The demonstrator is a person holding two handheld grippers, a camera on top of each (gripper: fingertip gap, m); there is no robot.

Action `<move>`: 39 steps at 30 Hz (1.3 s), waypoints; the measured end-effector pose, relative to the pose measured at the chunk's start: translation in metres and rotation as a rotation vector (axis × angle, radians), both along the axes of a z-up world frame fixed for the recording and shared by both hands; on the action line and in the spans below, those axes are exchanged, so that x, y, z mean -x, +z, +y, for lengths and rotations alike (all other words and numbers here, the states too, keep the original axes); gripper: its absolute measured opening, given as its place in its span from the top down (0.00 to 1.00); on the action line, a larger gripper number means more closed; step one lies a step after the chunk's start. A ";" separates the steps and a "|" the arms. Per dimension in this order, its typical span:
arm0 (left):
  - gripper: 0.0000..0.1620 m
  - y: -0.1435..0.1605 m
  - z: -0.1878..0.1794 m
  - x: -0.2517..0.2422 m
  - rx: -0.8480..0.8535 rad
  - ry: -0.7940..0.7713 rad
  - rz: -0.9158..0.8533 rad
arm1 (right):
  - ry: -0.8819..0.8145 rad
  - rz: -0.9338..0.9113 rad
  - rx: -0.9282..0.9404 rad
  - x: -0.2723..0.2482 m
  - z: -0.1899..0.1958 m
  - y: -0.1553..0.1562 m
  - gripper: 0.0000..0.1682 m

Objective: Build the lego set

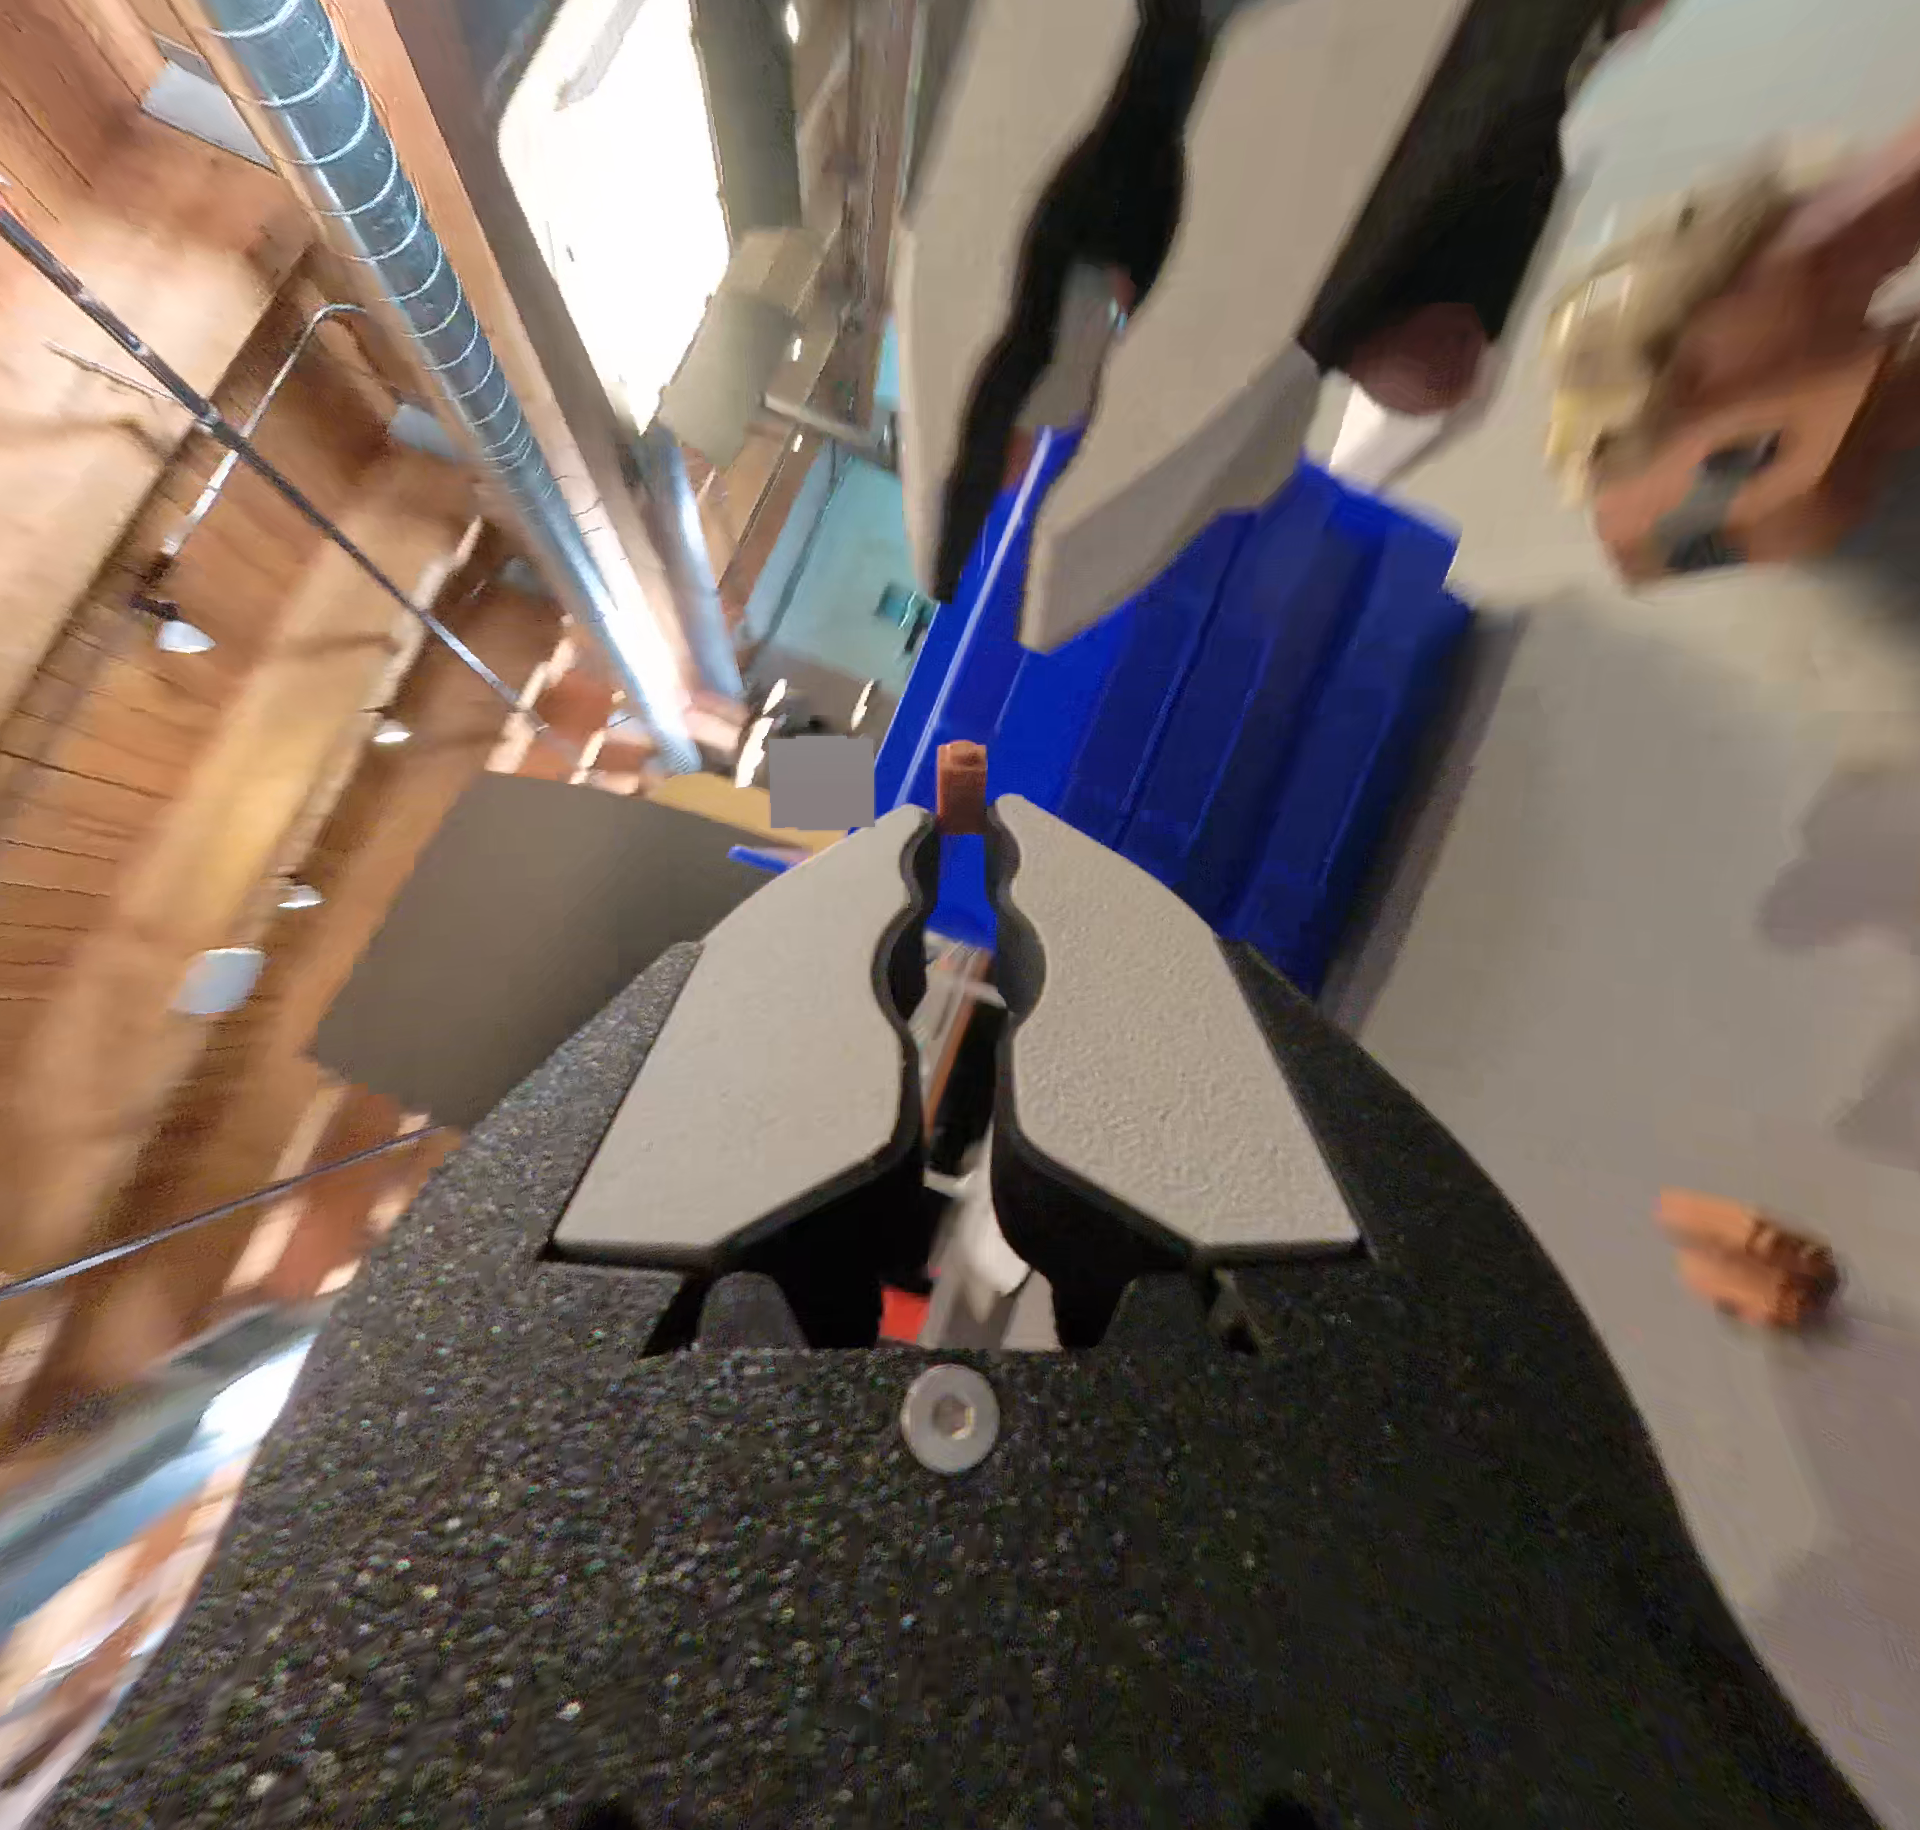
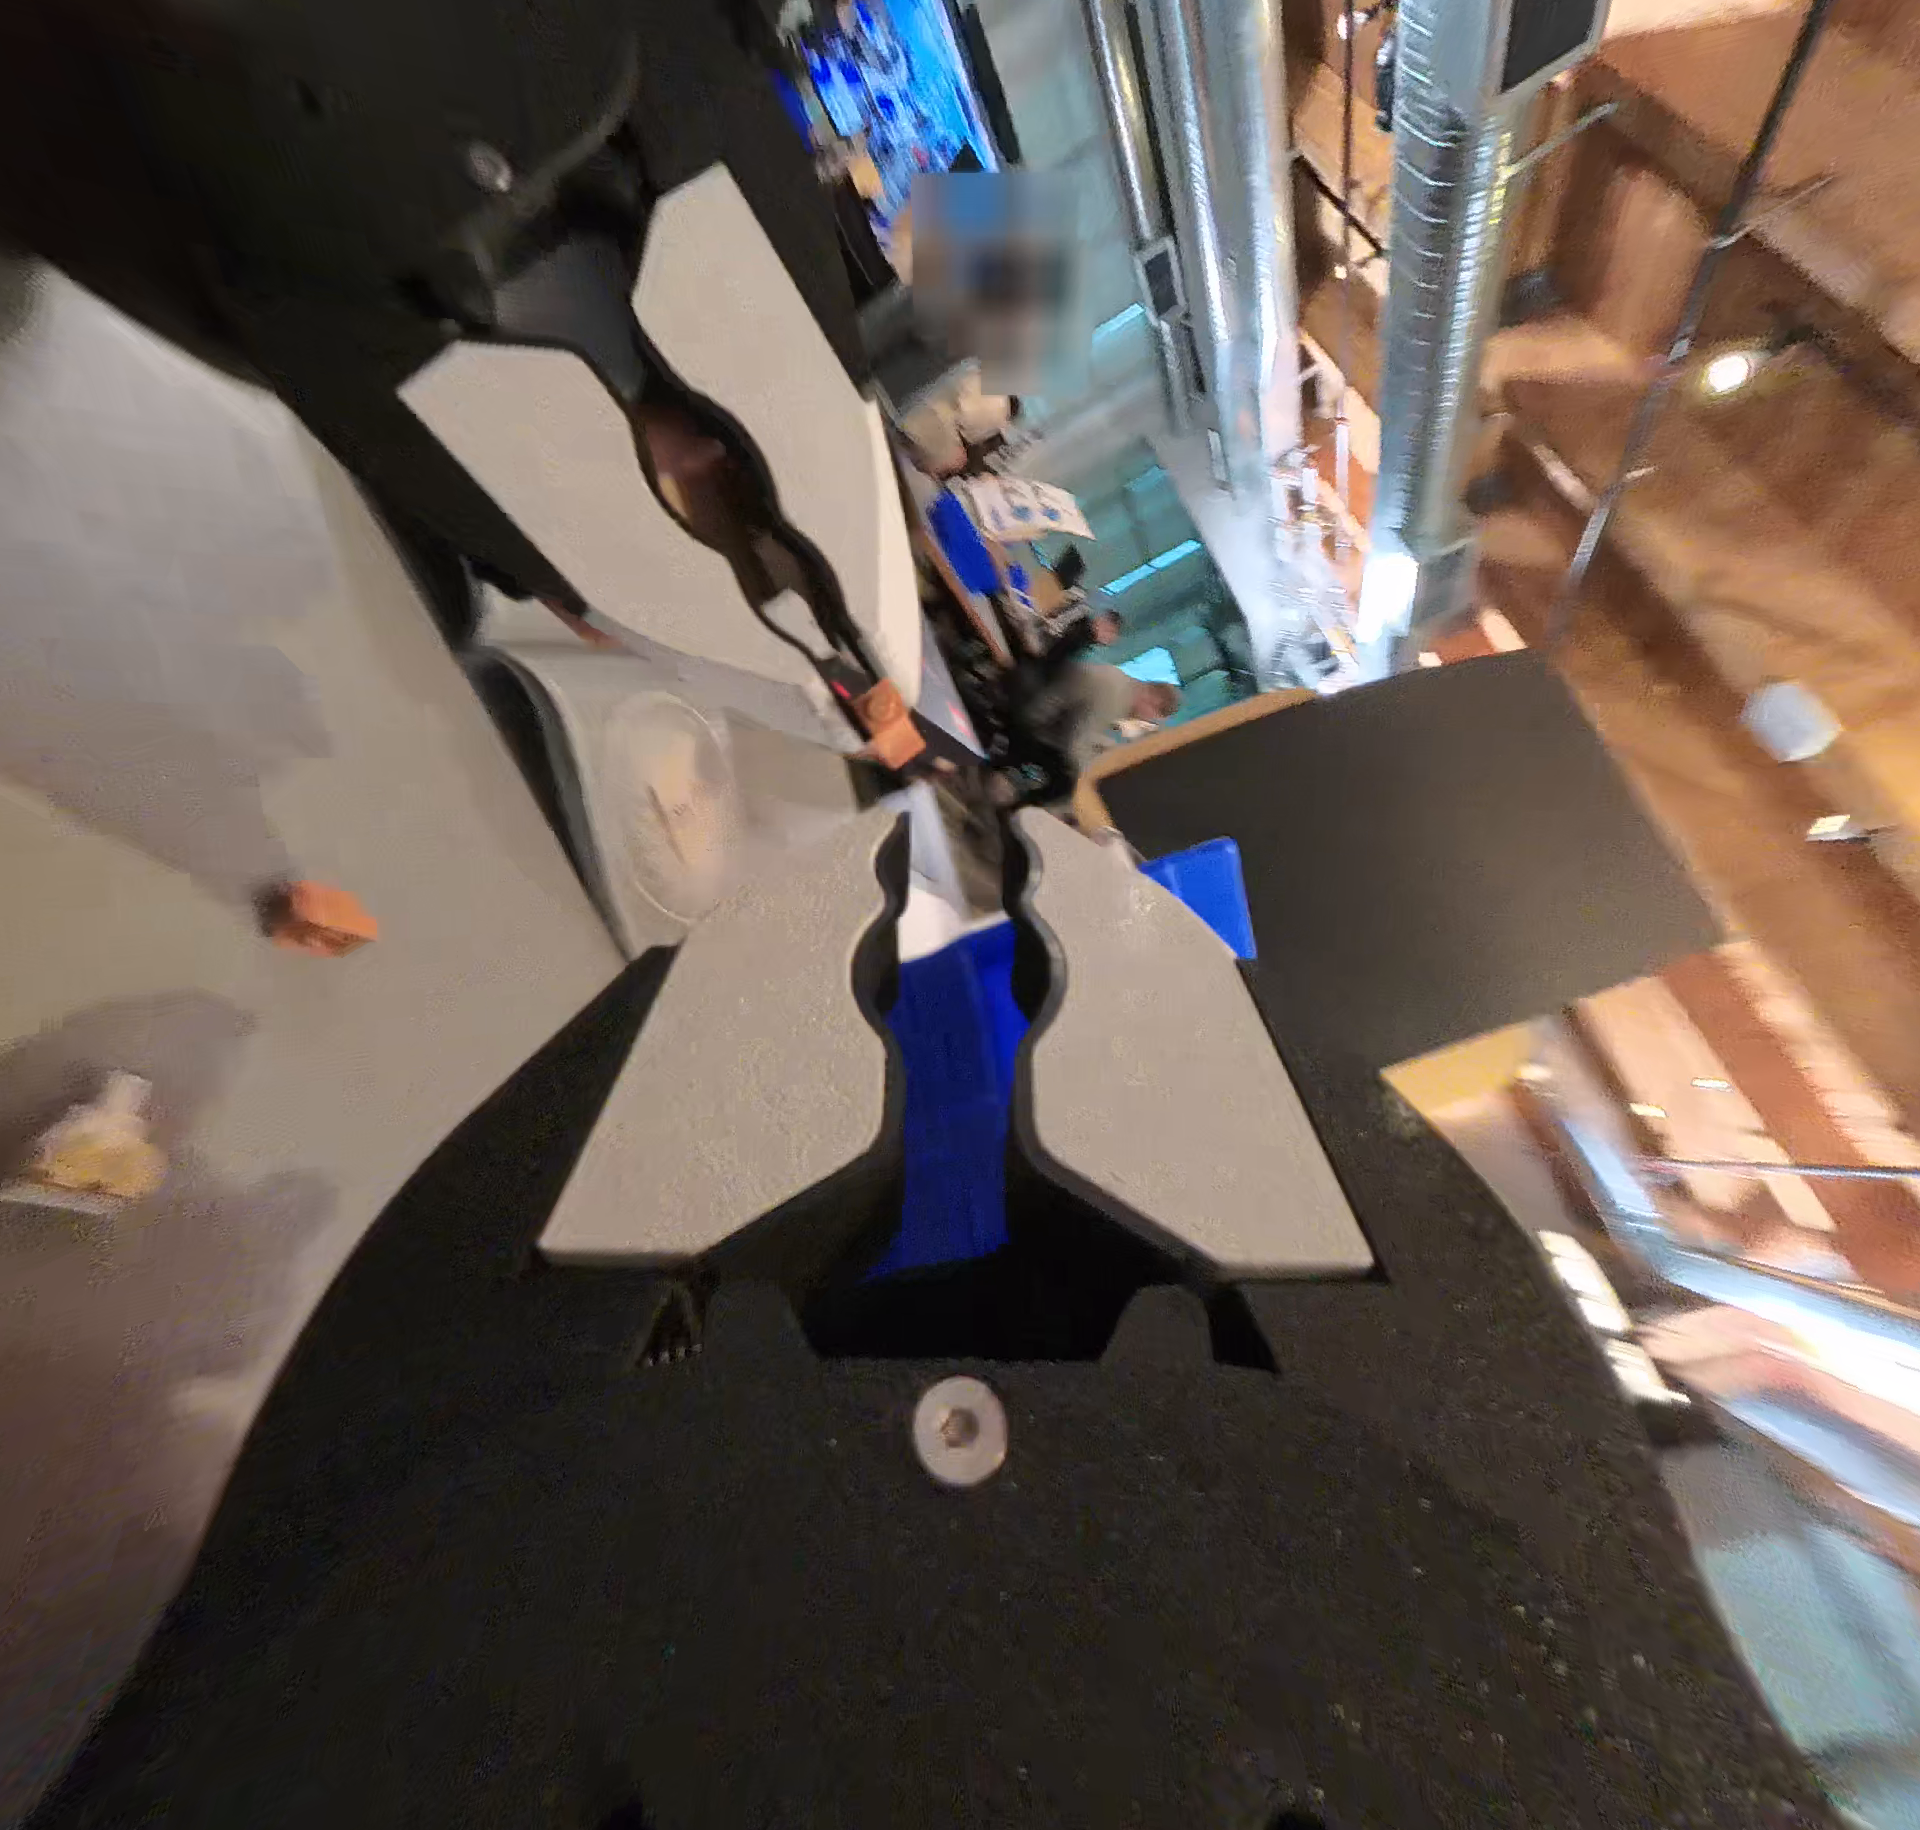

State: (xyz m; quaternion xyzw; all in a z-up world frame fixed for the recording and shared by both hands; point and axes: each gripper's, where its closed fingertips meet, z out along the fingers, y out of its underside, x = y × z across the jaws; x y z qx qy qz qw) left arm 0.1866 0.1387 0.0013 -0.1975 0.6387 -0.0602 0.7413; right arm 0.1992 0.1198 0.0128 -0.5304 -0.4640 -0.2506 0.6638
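The left gripper (image 1: 961, 824) is clamped on a small reddish-brown plastic lego piece (image 1: 958, 788), which pokes up from between its grey fingertips at the centre of the left wrist view; the right wrist view shows the same piece (image 2: 891, 726) at mid-frame, held at the tip of that other gripper as it comes in from the upper left. The right gripper (image 2: 956, 835) stands with its jaws a little apart and nothing between them, just short of the held piece. A piece this small should be light, rigid and smooth, so I judge it could twist or pop out under a sideways push; it is best taken by its flat opposite sides, squarely. Both tools are tipped up steeply, so ceiling ducts and wooden beams fill much of each view, and motion blur softens the edges. A second reddish-brown lego brick (image 1: 1756, 1261) lies on the pale grey table (image 1: 1621, 949) at the lower right of the left view, well apart from both grippers, and a pale yellowish partly built lego cluster (image 2: 99, 1146) sits at the left edge of the right view. A blue plastic bin (image 1: 1226, 741) stands behind the fingertips.
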 end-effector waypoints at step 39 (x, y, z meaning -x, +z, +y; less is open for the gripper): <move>0.96 -0.015 0.001 -0.009 0.171 0.066 0.074 | -0.250 -0.378 -0.183 0.009 0.020 -0.021 0.95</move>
